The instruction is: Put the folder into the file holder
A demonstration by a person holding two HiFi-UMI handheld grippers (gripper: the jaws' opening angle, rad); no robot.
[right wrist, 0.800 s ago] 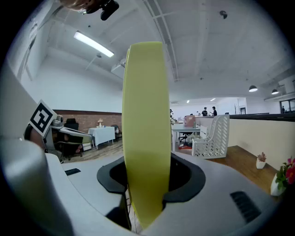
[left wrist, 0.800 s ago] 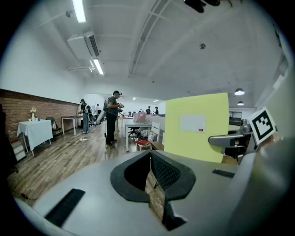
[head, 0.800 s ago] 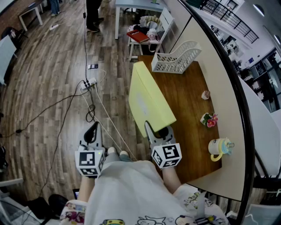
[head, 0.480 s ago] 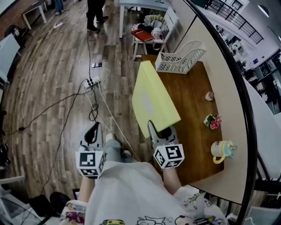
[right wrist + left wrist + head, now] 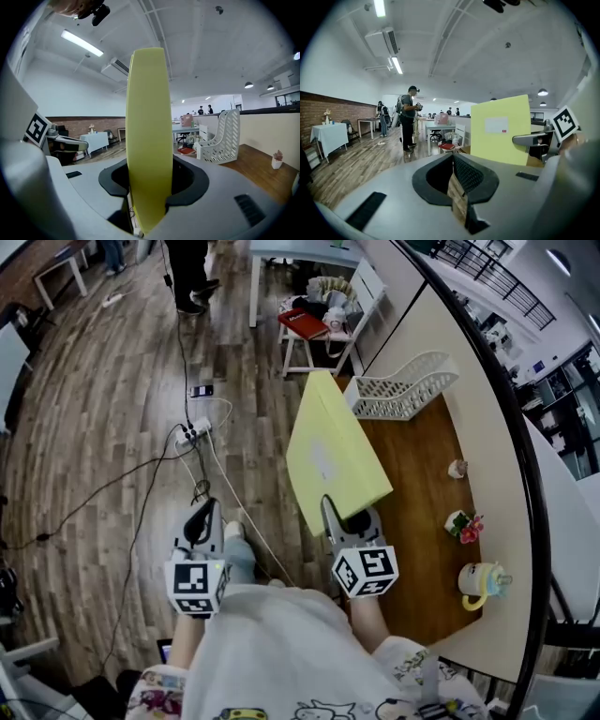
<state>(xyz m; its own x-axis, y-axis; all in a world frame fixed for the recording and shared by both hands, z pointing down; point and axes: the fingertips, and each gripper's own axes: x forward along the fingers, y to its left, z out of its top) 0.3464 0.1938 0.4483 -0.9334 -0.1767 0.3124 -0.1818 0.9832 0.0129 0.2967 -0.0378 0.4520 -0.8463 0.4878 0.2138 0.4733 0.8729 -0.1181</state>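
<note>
A yellow folder [image 5: 333, 456] stands on edge, tilted up over the near-left edge of the wooden table [image 5: 422, 521]. My right gripper [image 5: 342, 517] is shut on its near bottom corner; in the right gripper view the folder [image 5: 147, 136] fills the gap between the jaws. The white mesh file holder [image 5: 403, 390] stands at the table's far end, just past the folder's far edge, and shows to the right in the right gripper view [image 5: 220, 136]. My left gripper [image 5: 200, 521] hangs over the floor to the left, shut and holding nothing [image 5: 453, 159].
On the table's right side stand a yellow-handled mug [image 5: 473, 579], a small flower pot [image 5: 466, 524] and a small figurine [image 5: 457, 468]. A power strip [image 5: 192, 432] and cables lie on the wooden floor. Beyond the table are a white chair [image 5: 309, 324] and a standing person [image 5: 187, 268].
The head view has shifted, so table and file holder sit lower and further right in the picture. The folder stays upright in my right gripper. The left gripper holds its place.
</note>
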